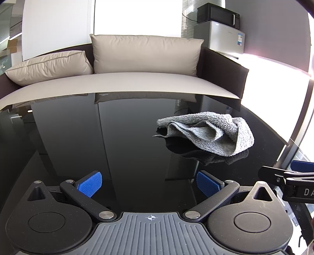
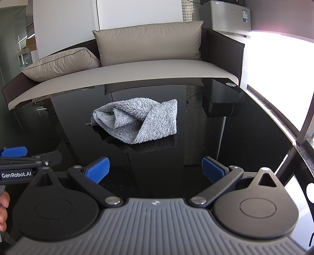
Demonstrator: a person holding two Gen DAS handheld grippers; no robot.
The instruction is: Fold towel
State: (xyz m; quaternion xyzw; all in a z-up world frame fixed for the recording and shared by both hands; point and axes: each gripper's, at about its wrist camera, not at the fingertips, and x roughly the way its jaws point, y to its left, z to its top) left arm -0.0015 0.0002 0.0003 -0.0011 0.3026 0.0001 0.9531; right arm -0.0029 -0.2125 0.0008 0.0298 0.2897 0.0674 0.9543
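A grey fluffy towel [image 1: 212,133] lies crumpled in a loose heap on the glossy black table [image 1: 117,137], ahead and to the right in the left wrist view. In the right wrist view the towel [image 2: 141,121] sits straight ahead, slightly left of centre, on the table [image 2: 235,137]. My left gripper [image 1: 150,184] is open, its blue pads wide apart, with nothing between them, well short of the towel. My right gripper [image 2: 156,169] is also open and empty, hovering a short way in front of the towel.
A beige sofa [image 1: 121,82] with two cushions runs along the table's far edge. A small fridge [image 1: 225,37] with a microwave [image 1: 217,13] on top stands at the back right. A bright window lies to the right. A hand [image 2: 4,208] shows at the left edge.
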